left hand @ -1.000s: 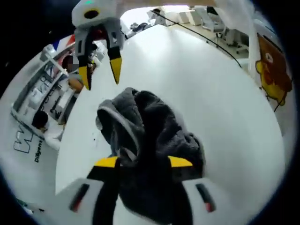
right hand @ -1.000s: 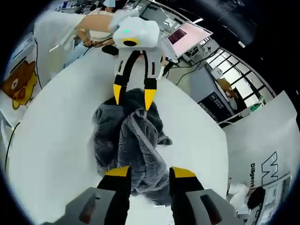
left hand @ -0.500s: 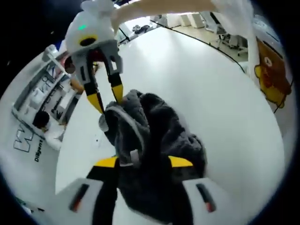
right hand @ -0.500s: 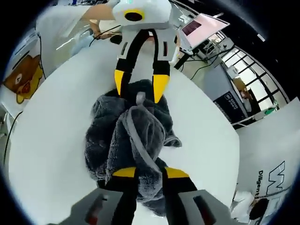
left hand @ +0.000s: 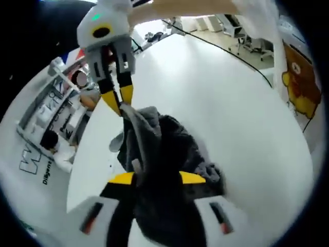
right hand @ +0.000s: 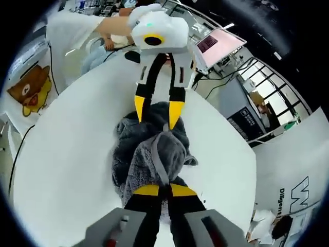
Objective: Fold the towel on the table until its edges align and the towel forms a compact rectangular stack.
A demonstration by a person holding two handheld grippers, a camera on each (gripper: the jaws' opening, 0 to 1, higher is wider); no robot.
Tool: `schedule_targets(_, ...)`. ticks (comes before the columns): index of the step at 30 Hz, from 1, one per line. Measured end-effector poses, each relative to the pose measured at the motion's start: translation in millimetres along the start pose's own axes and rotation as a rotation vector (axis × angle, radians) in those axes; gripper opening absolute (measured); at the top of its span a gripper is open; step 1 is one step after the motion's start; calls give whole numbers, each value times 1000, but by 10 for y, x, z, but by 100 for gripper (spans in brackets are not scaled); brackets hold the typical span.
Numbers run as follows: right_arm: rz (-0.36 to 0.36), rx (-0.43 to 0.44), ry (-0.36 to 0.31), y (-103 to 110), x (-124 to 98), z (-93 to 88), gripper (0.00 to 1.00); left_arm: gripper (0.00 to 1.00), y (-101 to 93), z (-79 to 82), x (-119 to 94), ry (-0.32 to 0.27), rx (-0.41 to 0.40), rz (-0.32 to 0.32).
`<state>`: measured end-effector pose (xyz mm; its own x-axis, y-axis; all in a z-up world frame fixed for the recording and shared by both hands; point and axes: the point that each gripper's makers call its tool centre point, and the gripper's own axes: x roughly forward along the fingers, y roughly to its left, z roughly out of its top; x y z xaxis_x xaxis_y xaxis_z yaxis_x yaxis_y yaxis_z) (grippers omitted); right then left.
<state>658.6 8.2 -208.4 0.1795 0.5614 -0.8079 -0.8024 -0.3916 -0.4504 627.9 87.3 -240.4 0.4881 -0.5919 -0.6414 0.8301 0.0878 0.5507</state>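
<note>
A dark grey fluffy towel (left hand: pixel 169 149) lies bunched on the round white table (left hand: pixel 231 103). In the left gripper view my left gripper (left hand: pixel 157 179) stands open, its yellow-tipped jaws on either side of the near bulk of the towel. My right gripper (left hand: pixel 119 103) comes in from the top, shut on the towel's pale hem and holding that edge up. In the right gripper view the towel (right hand: pixel 149 154) runs from my right gripper (right hand: pixel 164 191), pinched on the hem, to the open left gripper (right hand: pixel 157 109) at its far side.
The table (right hand: pixel 67 144) has bare white surface around the towel. A bear-print cloth (left hand: pixel 298 77) hangs past the table's edge, also the bear print (right hand: pixel 31 90). A lit monitor (right hand: pixel 218 41) stands beyond. A person's arm (left hand: pixel 180 6) holds the right gripper.
My right gripper came down to the towel's hem and its jaws narrowed until shut on it. The hem is lifted and the bunch looks narrower. The left gripper's jaws stayed apart.
</note>
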Motion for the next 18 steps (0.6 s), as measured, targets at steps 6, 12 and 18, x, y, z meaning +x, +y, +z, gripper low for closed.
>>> schedule_targets(6,20,-25,-31,267,-208,128,4,31,40,141,48,-6,16,36)
schedule_targets(12,30,-35,-65,505,-427,263,4,21,-48,230,127,5,39,14)
schedule_targets(18,14,-11,-34,628,-634,141,4,5,-53,349,81,5,33,9)
